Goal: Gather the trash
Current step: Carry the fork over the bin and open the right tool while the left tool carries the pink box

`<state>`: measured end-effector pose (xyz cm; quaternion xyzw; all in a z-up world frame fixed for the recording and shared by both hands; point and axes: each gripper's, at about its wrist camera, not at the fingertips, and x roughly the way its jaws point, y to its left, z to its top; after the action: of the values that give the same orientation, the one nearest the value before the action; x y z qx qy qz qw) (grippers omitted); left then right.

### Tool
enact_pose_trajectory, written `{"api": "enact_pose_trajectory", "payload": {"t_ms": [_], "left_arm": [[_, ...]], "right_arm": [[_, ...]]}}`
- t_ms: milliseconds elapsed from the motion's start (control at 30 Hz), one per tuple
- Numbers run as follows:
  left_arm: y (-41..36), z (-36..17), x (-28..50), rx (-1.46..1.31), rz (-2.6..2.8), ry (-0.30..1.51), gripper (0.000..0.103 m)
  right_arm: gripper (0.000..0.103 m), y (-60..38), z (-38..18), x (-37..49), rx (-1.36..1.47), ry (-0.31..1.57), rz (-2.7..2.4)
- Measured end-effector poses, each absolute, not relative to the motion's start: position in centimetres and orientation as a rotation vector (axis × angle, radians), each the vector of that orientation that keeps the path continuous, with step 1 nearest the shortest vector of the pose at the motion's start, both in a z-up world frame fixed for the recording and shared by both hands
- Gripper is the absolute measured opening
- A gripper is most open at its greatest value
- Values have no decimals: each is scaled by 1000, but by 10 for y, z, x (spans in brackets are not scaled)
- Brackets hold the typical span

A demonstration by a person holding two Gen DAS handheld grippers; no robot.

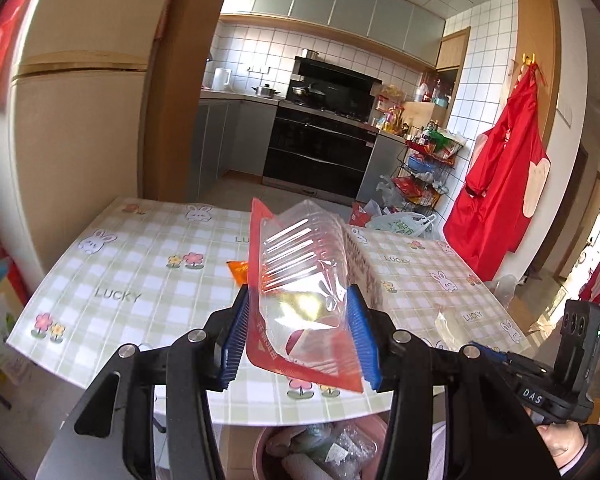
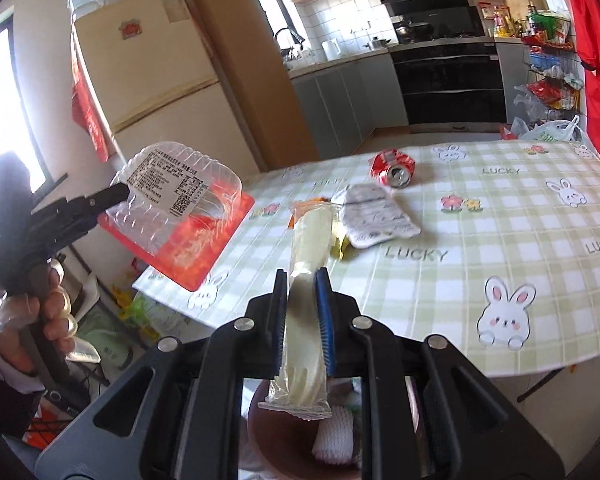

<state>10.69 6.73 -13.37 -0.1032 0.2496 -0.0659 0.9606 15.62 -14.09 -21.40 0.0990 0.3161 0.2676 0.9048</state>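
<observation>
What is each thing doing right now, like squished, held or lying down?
Left gripper: shut on plastic tray.
Plastic tray: held up, empty.
Right gripper: shut on wrapped fork.
Wrapped fork: sealed, held.
Soda can: crushed, lying on the table.
Trash bin: holding trash.

Left gripper clamped, raised; right gripper clamped, level beside it.

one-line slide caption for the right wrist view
Right hand-held gripper holds a wrapped fork over the bin; crushed can on table.
</observation>
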Motion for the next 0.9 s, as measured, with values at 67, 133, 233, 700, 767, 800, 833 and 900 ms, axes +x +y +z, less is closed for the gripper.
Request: {"api": "enact_pose_trajectory", "payload": {"t_ms": [67,133,233,700,767,800,833,900], "left_arm": [[71,-139,98,-220,-141,515,45],[76,-144,93,-246,-153,525,44],[81,-145,90,-298,-173,521,44],[78,-141,89,-280,-177,506,44],[77,-142,89,-275,-181,510,44],[76,-143,90,-272,-183,512,44],[75,-143,89,-266,-186,515,44],[73,-145,90,-257,-194,521,44]], "right_arm": [[18,-135,-222,148,193,684,561],[18,-129,-229,144,184,714,564],[18,-119,-234,137,162,747,582],[39,-99,-237,141,134,768,644],[58,-105,-230,143,144,745,612],[68,-108,-226,144,152,731,591],[72,-113,-222,145,161,715,566],[96,-123,-213,147,177,681,504]]}}
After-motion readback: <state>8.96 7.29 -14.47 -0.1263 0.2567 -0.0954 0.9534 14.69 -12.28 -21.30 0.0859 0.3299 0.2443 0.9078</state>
